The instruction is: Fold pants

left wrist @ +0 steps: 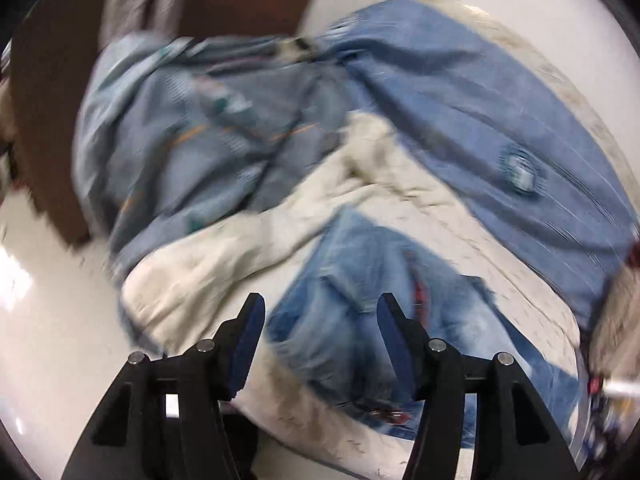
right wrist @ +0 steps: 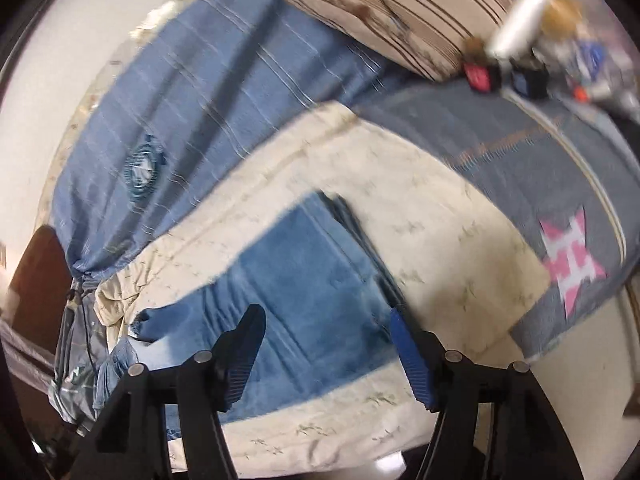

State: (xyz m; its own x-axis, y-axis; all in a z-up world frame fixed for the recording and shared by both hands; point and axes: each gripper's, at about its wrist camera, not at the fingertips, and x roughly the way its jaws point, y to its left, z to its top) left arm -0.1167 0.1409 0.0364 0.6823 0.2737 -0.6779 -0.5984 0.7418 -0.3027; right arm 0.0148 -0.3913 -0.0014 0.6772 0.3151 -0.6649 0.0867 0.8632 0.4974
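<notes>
Both views are blurred. The left tongs (left wrist: 320,312) stand open with nothing between the pads, hanging above the jeans (left wrist: 360,280), which lie straight ahead and below on a cream sheet (left wrist: 208,264). The right tongs (right wrist: 324,324) are open and empty too, above the flat blue leg of the jeans (right wrist: 304,272). Beyond both tongs lies a blue blanket (right wrist: 180,92); right of the right tongs, a grey quilt (right wrist: 540,168).

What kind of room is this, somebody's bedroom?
Probably a bedroom: the jeans lie on a cream quilted bedspread, with a blue blanket and a striped pillow beyond, like a made-up bed.
</notes>
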